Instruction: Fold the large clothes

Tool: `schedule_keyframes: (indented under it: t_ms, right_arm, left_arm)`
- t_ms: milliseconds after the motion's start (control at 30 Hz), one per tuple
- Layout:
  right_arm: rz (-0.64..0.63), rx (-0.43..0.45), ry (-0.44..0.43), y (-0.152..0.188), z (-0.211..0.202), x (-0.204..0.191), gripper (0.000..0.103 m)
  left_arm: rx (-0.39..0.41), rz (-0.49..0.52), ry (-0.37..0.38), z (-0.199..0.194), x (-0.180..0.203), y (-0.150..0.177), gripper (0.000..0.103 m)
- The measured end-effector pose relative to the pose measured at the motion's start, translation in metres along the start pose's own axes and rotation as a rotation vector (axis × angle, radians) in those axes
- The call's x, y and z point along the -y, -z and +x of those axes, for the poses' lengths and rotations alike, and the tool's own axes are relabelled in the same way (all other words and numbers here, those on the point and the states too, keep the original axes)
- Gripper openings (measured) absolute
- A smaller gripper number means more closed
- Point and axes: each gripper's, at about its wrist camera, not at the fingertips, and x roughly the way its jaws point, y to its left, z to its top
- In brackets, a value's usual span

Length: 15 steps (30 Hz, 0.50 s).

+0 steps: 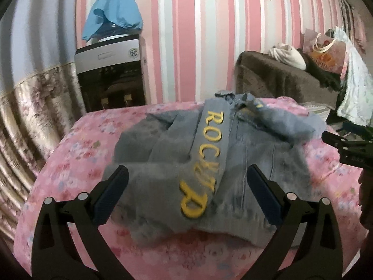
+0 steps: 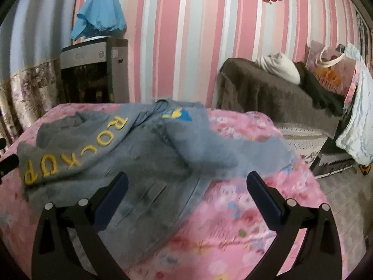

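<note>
A large grey-blue denim jacket lies on a pink floral bed. One sleeve with yellow letters "ROCKUP" is folded lengthwise across its front. My left gripper hovers open above the jacket's near hem, holding nothing. In the right wrist view the jacket fills the left half, with its other sleeve folded in toward the chest. My right gripper stands open over the jacket's right edge and the bedspread, empty. The right gripper's black tip shows at the right edge of the left wrist view.
A water dispenser draped with a blue cloth stands against the striped wall behind the bed. A brown-covered sofa with a white bundle, dark clothing and a gift bag sits at the right. Floral curtains hang at the left.
</note>
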Motion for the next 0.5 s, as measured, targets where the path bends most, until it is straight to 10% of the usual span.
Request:
schedule_keyframes:
  t_ms: [500]
  right_arm:
    - [0.036, -0.020, -0.108, -0.075, 0.054, -0.032, 0.101]
  left_arm:
    - [-0.133, 0.145, 0.160, 0.082, 0.012, -0.102, 0.100]
